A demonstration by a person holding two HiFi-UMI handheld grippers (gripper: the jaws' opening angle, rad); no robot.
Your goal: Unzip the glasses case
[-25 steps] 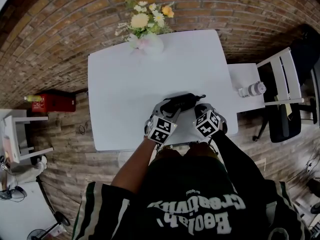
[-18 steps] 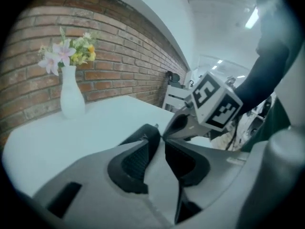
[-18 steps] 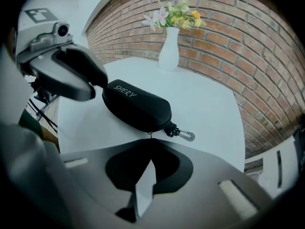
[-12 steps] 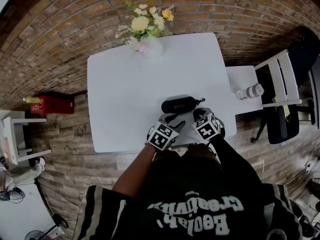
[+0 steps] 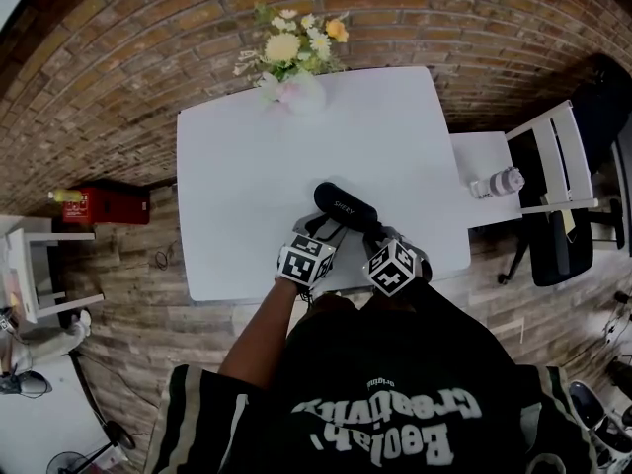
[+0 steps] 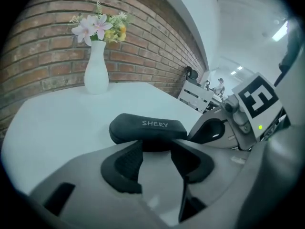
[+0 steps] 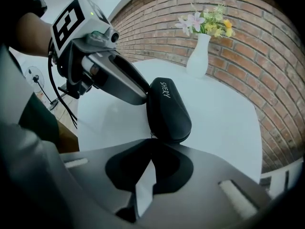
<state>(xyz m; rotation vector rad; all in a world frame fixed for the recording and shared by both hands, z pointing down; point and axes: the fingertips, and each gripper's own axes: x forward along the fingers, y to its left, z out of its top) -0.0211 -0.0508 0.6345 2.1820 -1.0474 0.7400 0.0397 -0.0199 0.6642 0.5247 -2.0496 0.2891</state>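
Observation:
The black glasses case [image 5: 346, 208] marked SHERY lies slantwise on the white table [image 5: 247, 156]. Its near right end points at my right gripper [image 5: 379, 237]. In the right gripper view that gripper [image 7: 151, 142] is shut at the case's [image 7: 167, 109] near end, apparently on the small zipper pull [image 7: 151, 136]. My left gripper [image 5: 324, 231] is at the case's long side. Its jaws have just been opening, and in the left gripper view the case [image 6: 147, 129] rests across the tips of the gripper [image 6: 155, 149], with a gap between the pads [image 6: 125, 165].
A white vase of flowers [image 5: 291, 85] stands at the table's far edge, well beyond the case. Right of the table is a white side stand [image 5: 474, 151] carrying a bottle [image 5: 499, 180]. The table's near edge runs just under both grippers.
The case has swung from lying level to slanting, its right end now nearer me. Both grippers shifted left, and the left one is back against the case's side.

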